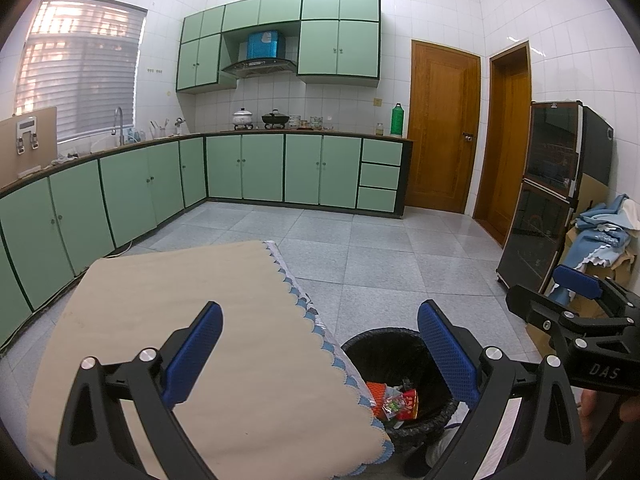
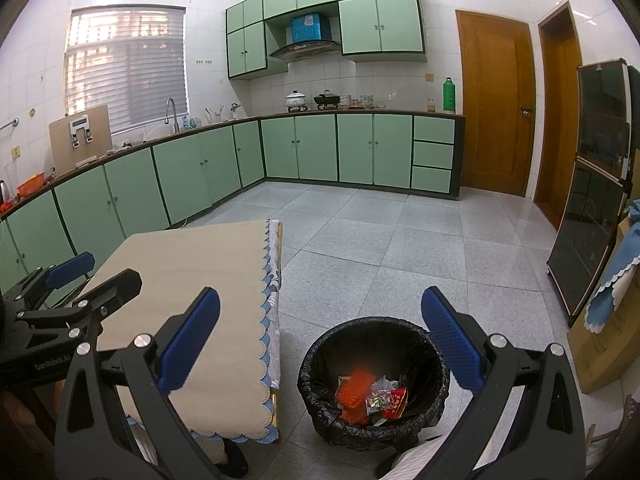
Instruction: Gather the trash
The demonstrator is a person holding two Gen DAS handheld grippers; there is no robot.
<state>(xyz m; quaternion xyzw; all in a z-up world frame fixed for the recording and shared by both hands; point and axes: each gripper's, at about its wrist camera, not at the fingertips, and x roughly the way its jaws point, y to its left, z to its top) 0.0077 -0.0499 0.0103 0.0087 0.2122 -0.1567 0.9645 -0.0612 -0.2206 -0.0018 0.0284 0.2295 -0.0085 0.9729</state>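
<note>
Below the two raised tools, on the tiled floor (image 2: 400, 248) just beside the corner of the cloth-covered surface (image 2: 192, 280), stands a black-lined trash bin (image 2: 320, 364). Several wrappers (image 2: 370, 398), orange, red and clear, lie at its bottom. The surface itself shows no litter in either view, so the collecting looks close to done, or done.

The left hand-held gripper (image 1: 320, 354) is spread wide and carries nothing; it hangs over the edge of the surface, with the bin just below and to its right. The right hand-held gripper (image 2: 320, 344) is likewise wide and empty, and the bin sits almost straight beneath the gap between its blue pads (image 2: 450, 336).

Little can go wrong with the trash now that it rests deep in the bin. The likelier trouble is a missed piece: the fisheye views hide the floor under the surface and close to the person's feet (image 2: 234, 460), so a scrap there would go unnoticed. A careless lowering of either tool could also catch the bin's liner and tip the light bin over, spilling what is inside. The two tools are near each other, so a quick swing might knock them together.
</note>
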